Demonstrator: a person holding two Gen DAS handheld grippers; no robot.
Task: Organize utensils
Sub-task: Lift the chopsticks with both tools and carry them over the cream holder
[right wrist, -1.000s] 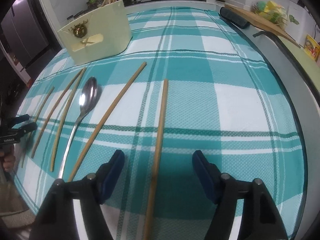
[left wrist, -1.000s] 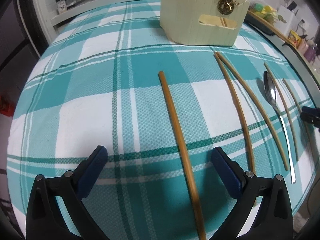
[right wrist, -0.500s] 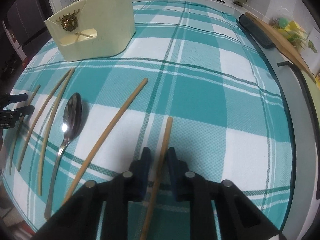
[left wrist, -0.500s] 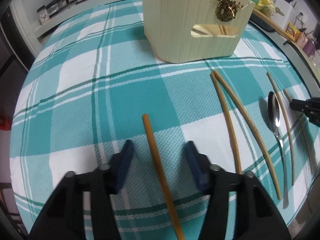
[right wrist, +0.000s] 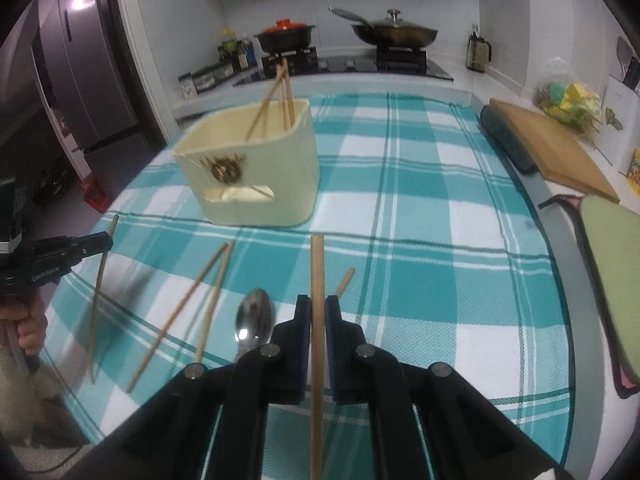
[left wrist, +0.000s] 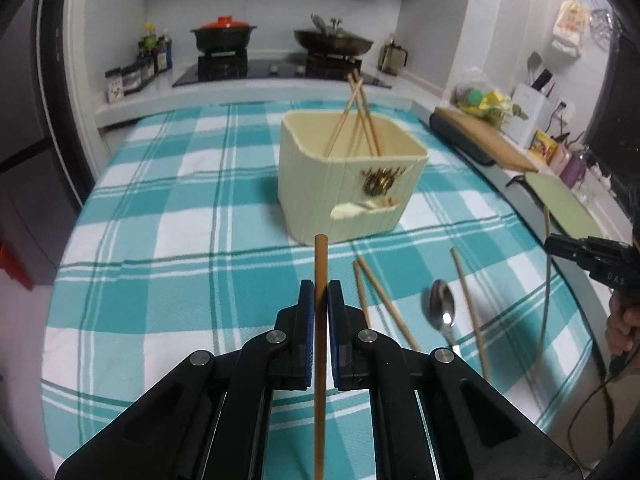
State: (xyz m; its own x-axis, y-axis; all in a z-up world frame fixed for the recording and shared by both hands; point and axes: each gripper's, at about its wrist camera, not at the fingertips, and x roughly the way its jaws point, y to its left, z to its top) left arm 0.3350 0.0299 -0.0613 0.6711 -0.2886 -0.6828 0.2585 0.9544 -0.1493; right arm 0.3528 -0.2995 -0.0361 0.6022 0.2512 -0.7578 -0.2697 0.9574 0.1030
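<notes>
1. The left gripper [left wrist: 320, 300] is clamped on a round wooden chopstick [left wrist: 320, 256], raised off the cloth; the right gripper [right wrist: 317, 312] likewise pinches its own chopstick [right wrist: 317, 264].
2. Both sticks are smooth and thin, so they could pivot or slip in the pads.
3. On the woven teal plaid tablecloth [left wrist: 180, 280] lie more chopsticks and a shiny metal spoon [left wrist: 442, 308].
4. Farther off, the ribbed cream holder [left wrist: 340, 184] already has sticks; a swinging tip may miss its rim.

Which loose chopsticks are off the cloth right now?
Two: the chopstick clamped in the left gripper and the one in the right gripper. The other three lie flat around the spoon.
</notes>
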